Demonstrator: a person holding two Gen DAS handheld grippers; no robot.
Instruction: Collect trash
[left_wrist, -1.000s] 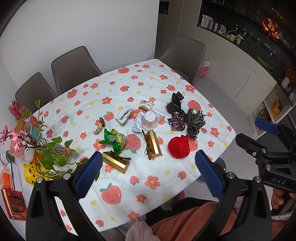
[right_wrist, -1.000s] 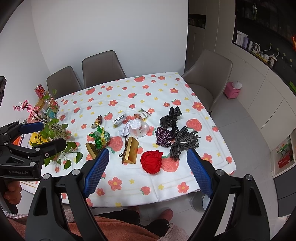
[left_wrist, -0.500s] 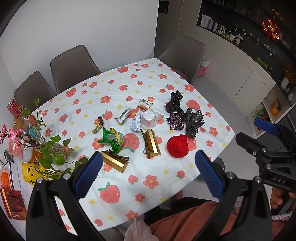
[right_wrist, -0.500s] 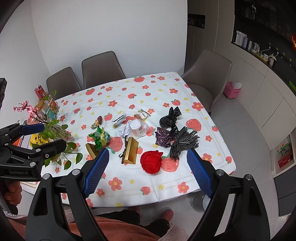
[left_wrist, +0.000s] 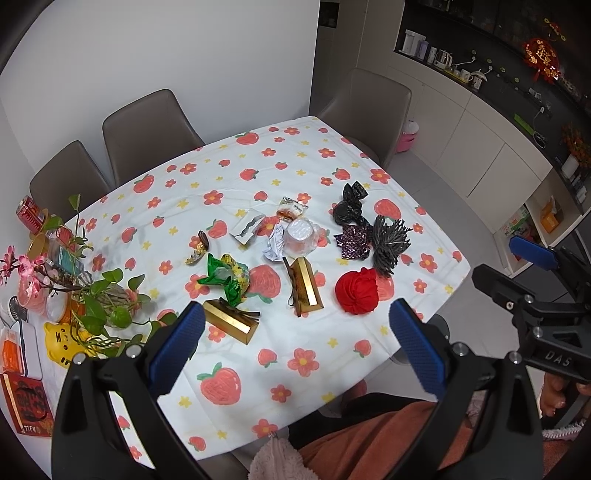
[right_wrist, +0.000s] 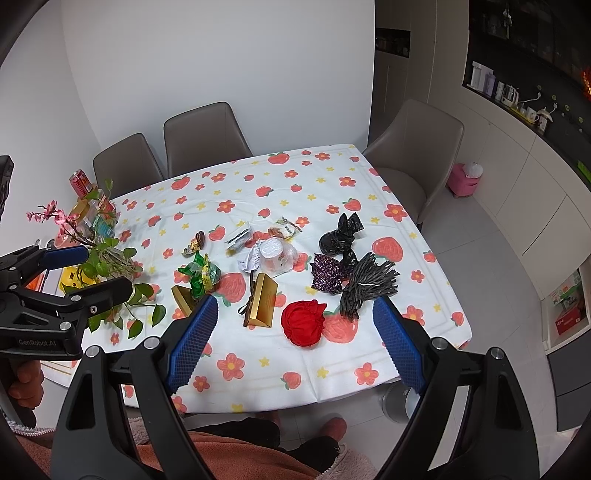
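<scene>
- While both tools hang over the near edge of the surface (left_wrist: 369, 332), nothing is picked yet: left tool (left_wrist: 295, 343) has its jaws spread wide and empty, right tool (right_wrist: 295, 339) likewise wide apart, empty.
- Trash sits in a loose band across the middle of the surface, all apart from both tools.
- Red crumpled wad (right_wrist: 303, 322), nearest the right tool: looks soft, light, squashy; pinch across the bulk, it should compress and hold.
- Two gold boxes, one near centre (left_wrist: 306, 286), one near left (left_wrist: 231, 320): stiff card, glossy so maybe slippery; grip across the narrow sides, not the ribbon.
- Green foil wrapper (left_wrist: 227, 277), touching the left gold box in the left view: thin, crinkly, near weightless; grab a raised fold.
- Clear plastic cup with crumpled paper (left_wrist: 295, 238), centre: light, thin-walled, likely to crush; take it by the rim, gently.
- Grey fringed bundle (right_wrist: 365, 286) and purple patterned wrapper (right_wrist: 327, 273), right side, just beside each other: floppy, strands may slip out, so clamp the bunched core.
- Black bag (right_wrist: 338, 236), far right of the group: soft film; take the twisted knot.
- Small flat wrappers farther back, a snack packet (left_wrist: 291, 210) and a gold-brown candy foil (left_wrist: 197, 249): lying flat, hardest to get under.
- Potted plant (left_wrist: 107, 295) and clutter at the left edge look like keepers, not trash; no bin clearly visible.
</scene>
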